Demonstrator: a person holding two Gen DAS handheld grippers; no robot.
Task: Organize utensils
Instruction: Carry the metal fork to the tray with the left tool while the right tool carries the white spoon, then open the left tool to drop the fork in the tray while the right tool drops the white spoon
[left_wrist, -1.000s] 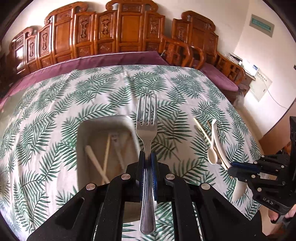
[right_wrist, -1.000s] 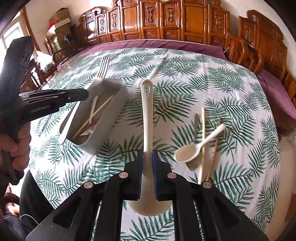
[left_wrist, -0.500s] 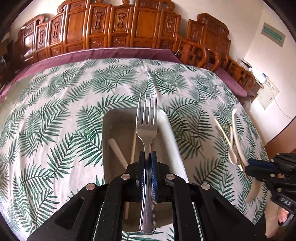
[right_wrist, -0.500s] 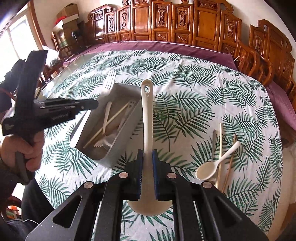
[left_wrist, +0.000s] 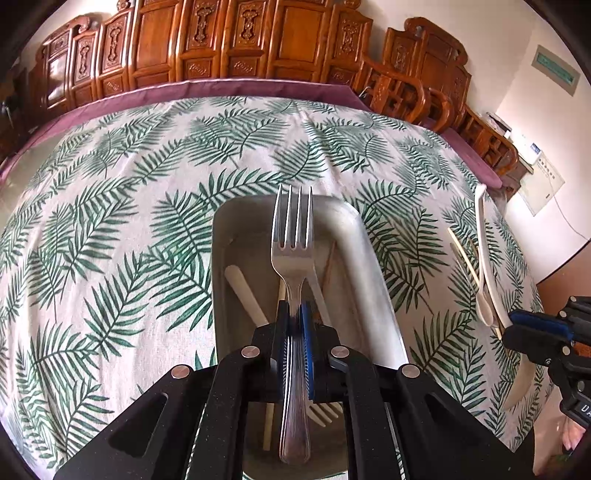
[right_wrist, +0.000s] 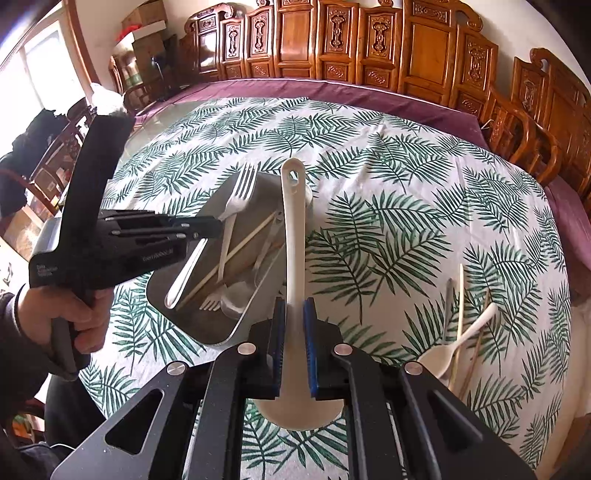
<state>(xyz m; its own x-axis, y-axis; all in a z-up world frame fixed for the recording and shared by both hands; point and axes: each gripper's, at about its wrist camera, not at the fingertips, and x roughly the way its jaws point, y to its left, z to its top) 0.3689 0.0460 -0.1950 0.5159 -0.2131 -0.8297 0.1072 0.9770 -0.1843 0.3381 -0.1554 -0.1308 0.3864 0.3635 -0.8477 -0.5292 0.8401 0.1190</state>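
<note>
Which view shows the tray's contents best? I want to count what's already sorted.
The right wrist view: the tray lies open from the side, with chopsticks, a white fork and other pieces visible. In the left wrist view the tray sits behind the left gripper and its metal fork, which hide much.

Metal fork (left_wrist: 292, 258): silver, four tines pointing away, handle clamped, held above the tray's middle.
White ladle-like spoon (right_wrist: 293, 236): long handle with a hanging hole at the far end, bowl nearest, held just right of the tray.
Tray (right_wrist: 212, 328): grey, rectangular, on the leaf-print cloth; holds chopsticks (right_wrist: 236, 251), a pale fork (right_wrist: 212, 301) and other utensils.
Loose group (right_wrist: 456, 332), far right: white spoon, chopsticks, a grey utensil, lying crossed.
</note>
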